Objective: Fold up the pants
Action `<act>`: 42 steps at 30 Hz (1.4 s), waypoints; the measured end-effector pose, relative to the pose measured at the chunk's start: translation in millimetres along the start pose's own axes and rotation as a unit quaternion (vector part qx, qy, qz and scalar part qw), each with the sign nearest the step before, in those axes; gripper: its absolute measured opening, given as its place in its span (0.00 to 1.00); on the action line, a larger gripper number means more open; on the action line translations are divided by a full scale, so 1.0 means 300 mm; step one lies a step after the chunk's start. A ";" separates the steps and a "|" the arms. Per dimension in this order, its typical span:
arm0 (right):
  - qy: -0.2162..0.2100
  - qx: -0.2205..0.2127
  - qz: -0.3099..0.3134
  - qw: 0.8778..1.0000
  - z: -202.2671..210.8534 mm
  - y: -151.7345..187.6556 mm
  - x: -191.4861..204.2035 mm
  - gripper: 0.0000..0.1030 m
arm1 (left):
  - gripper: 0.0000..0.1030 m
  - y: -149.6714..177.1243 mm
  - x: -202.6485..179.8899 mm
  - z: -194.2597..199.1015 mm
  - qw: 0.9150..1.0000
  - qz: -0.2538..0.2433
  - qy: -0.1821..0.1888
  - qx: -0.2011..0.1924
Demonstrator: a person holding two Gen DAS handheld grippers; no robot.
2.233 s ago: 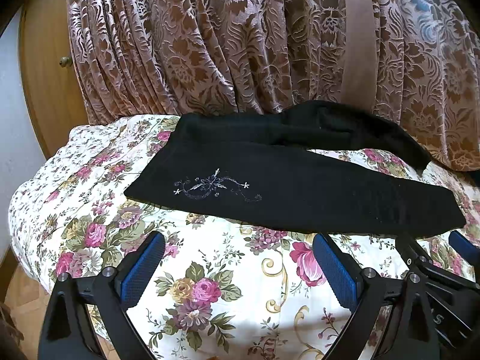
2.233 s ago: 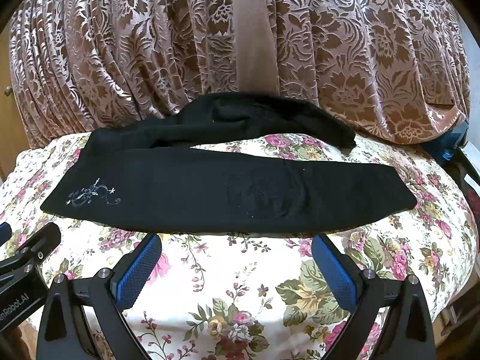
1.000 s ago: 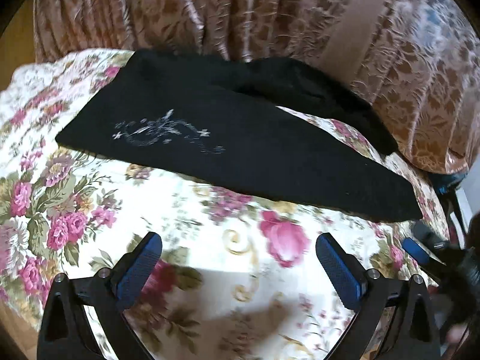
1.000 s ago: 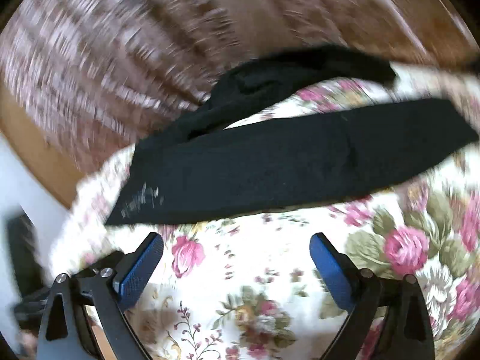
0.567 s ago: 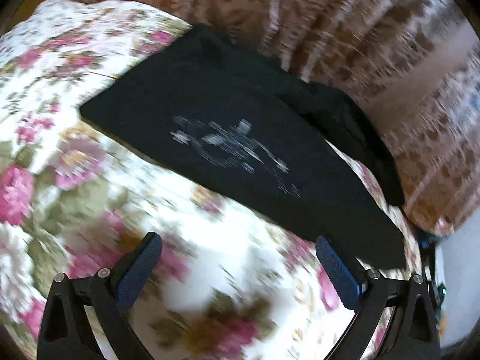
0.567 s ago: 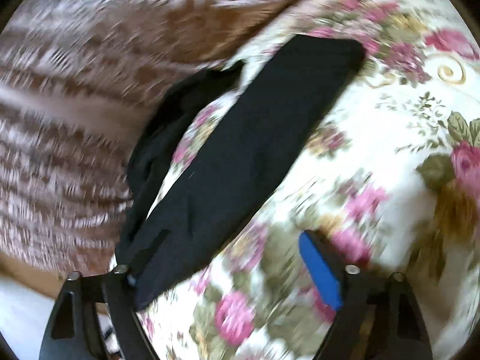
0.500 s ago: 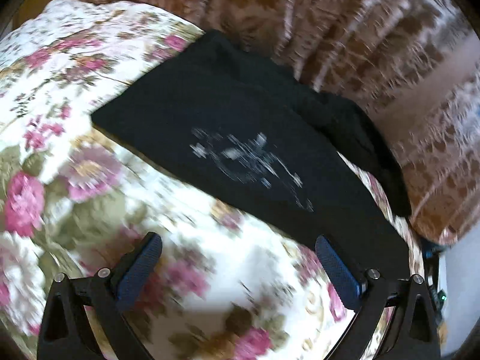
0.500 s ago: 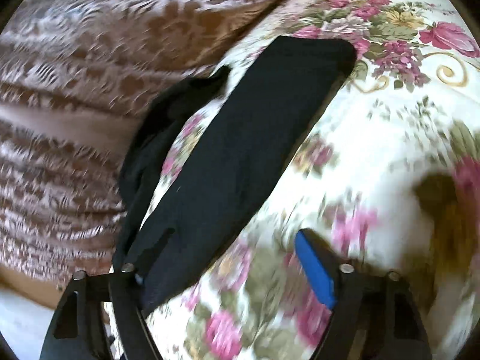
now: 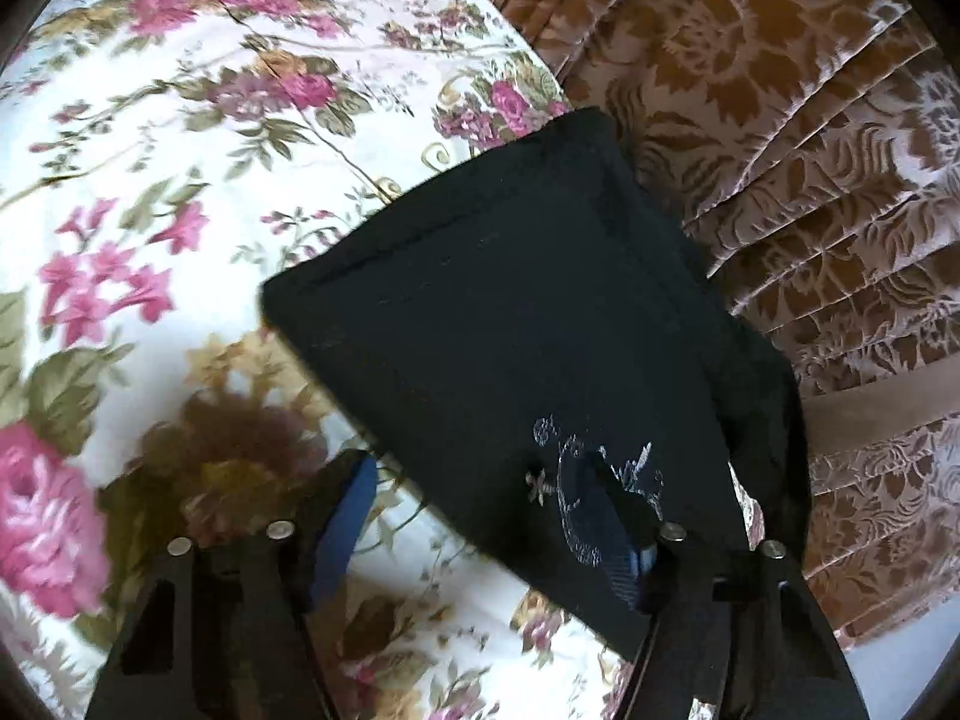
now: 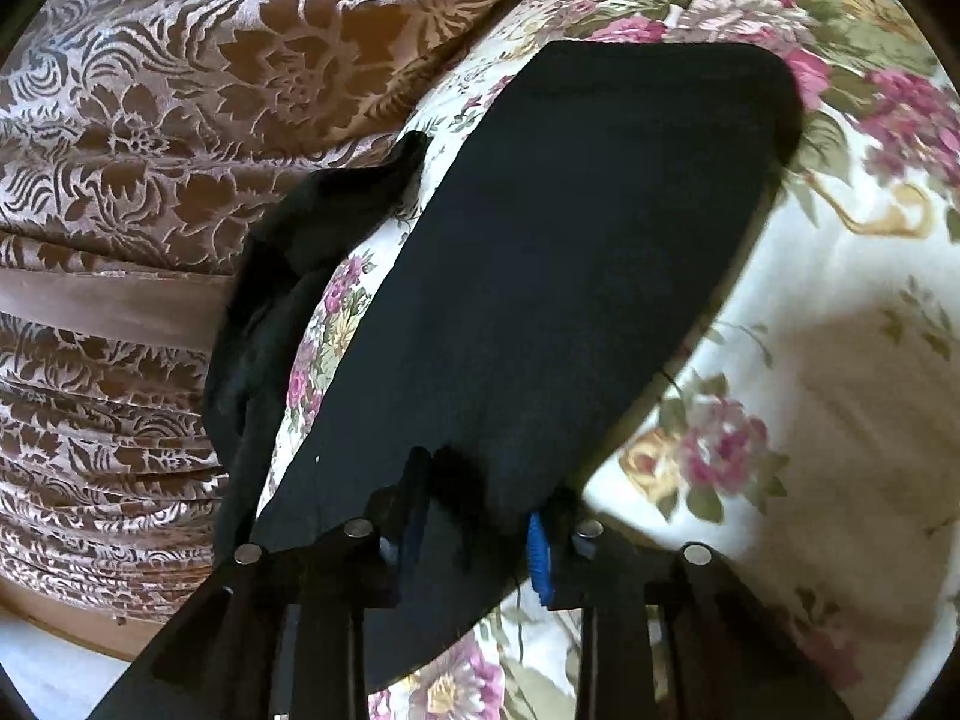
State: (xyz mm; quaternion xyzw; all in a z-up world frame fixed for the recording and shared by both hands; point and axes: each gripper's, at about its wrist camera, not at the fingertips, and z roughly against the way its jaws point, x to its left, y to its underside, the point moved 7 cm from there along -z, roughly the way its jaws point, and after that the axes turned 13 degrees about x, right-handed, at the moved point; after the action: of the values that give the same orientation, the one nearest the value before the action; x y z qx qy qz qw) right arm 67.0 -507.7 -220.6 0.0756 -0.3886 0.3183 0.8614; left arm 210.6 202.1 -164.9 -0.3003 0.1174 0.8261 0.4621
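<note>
I am closing both grippers' fingers on the flat black fabric pants (image 9: 516,324): left gripper (image 9: 480,516) half-open, right gripper (image 10: 474,516) pinching cloth. Next, lift and fold over the floral bedspread (image 9: 180,180).

pants (image 9: 510,330): black, silver embroidery | bedspread (image 9: 180,150): white, pink floral | curtain (image 10: 180,90): brown damask

a floral bedspread (image 9: 180,192) lies beside a brown patterned curtain (image 9: 780,138).

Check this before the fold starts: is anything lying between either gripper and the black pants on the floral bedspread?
Nothing visible. The left gripper and right gripper are both closing with the black pants already between their jaws on the floral bedspread.
</note>
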 end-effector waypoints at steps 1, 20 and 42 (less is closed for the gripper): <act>0.004 0.001 0.001 1.000 -0.005 -0.005 0.002 0.22 | 0.44 -0.004 0.003 -0.002 1.000 0.002 -0.004 -0.002; 0.036 0.013 0.078 0.996 0.173 0.055 0.109 0.08 | 0.05 0.064 -0.046 0.299 0.996 -0.042 0.032 -0.066; 0.067 0.035 0.073 0.995 0.201 0.211 -0.001 0.12 | 0.79 0.223 0.054 0.215 0.999 -0.018 0.034 -0.008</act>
State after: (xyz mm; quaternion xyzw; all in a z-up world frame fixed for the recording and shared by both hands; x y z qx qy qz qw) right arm -8.9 -481.0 -186.9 0.0558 -0.3234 0.3977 0.8568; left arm 123.5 207.4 -129.1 -0.3339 0.1204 0.8079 0.4704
